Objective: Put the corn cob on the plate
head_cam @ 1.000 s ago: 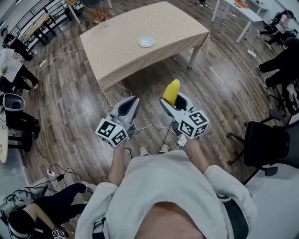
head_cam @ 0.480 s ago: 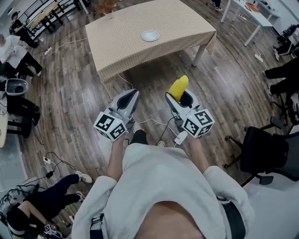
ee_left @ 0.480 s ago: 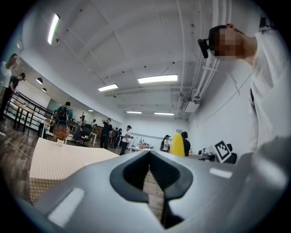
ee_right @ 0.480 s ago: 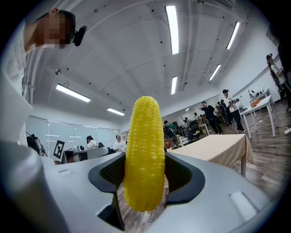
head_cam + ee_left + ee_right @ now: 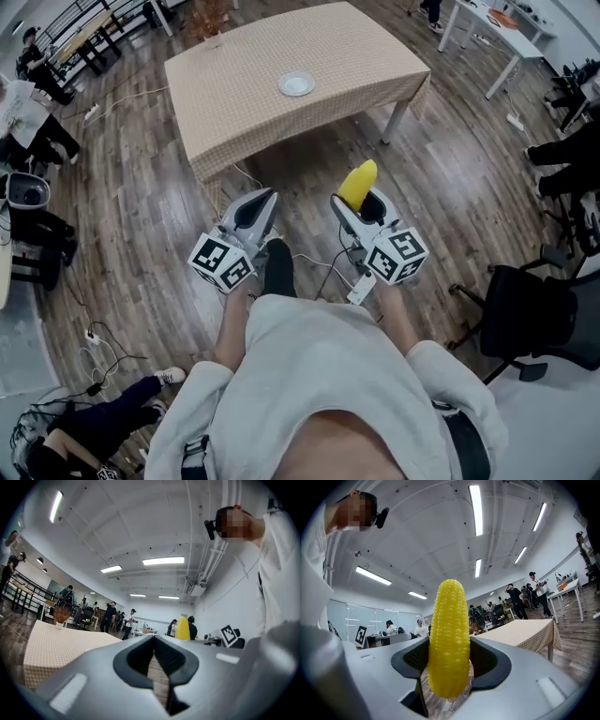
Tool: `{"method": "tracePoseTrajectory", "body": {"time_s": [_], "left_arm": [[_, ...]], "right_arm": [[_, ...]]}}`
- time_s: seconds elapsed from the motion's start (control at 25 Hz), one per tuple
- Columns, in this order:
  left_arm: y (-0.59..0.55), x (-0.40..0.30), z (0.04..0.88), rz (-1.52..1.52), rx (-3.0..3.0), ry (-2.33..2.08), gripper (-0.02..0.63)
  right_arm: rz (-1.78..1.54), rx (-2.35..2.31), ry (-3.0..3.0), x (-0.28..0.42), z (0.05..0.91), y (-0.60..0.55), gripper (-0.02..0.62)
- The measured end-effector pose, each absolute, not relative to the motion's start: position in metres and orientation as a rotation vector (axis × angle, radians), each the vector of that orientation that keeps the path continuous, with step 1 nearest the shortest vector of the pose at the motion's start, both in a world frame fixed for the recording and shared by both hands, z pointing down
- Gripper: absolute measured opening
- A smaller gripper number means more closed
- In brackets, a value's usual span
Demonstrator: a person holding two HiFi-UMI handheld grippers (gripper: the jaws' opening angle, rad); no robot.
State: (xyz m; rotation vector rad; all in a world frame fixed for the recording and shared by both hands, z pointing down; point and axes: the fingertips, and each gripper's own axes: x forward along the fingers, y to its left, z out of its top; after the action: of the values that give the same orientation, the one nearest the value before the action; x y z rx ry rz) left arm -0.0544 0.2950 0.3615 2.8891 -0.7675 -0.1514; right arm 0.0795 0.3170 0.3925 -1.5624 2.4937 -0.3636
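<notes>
A yellow corn cob (image 5: 357, 184) stands upright in my right gripper (image 5: 361, 203), which is shut on it; in the right gripper view the corn cob (image 5: 449, 637) fills the middle between the jaws. My left gripper (image 5: 255, 208) is shut with nothing in it, its jaws meeting in the left gripper view (image 5: 157, 663). Both grippers are held over the wooden floor, short of the table (image 5: 281, 52). A small white plate (image 5: 296, 84) lies near the middle of the checkered tablecloth, far ahead of both grippers.
A table leg (image 5: 395, 119) stands ahead on the right. Cables (image 5: 319, 262) trail on the floor near my feet. A black office chair (image 5: 534, 309) is at the right. People sit at the left (image 5: 28, 122) and right edges (image 5: 572, 141).
The table and plate have shifted slightly in the head view as I step. One dark shoe now shows between the grippers. The corn stays held in the right gripper.
</notes>
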Motion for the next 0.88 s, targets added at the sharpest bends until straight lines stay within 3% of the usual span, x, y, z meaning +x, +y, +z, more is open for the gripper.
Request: {"method": "tracePoseTrajectory", "body": {"time_s": [0.88], "left_arm": [[0.07, -0.047, 0.41, -0.164, 2.873, -0.663, 0.008]], "right_arm": [[-0.365, -1.614, 2.517, 0.071, 0.429, 0.096, 0.258]]}}
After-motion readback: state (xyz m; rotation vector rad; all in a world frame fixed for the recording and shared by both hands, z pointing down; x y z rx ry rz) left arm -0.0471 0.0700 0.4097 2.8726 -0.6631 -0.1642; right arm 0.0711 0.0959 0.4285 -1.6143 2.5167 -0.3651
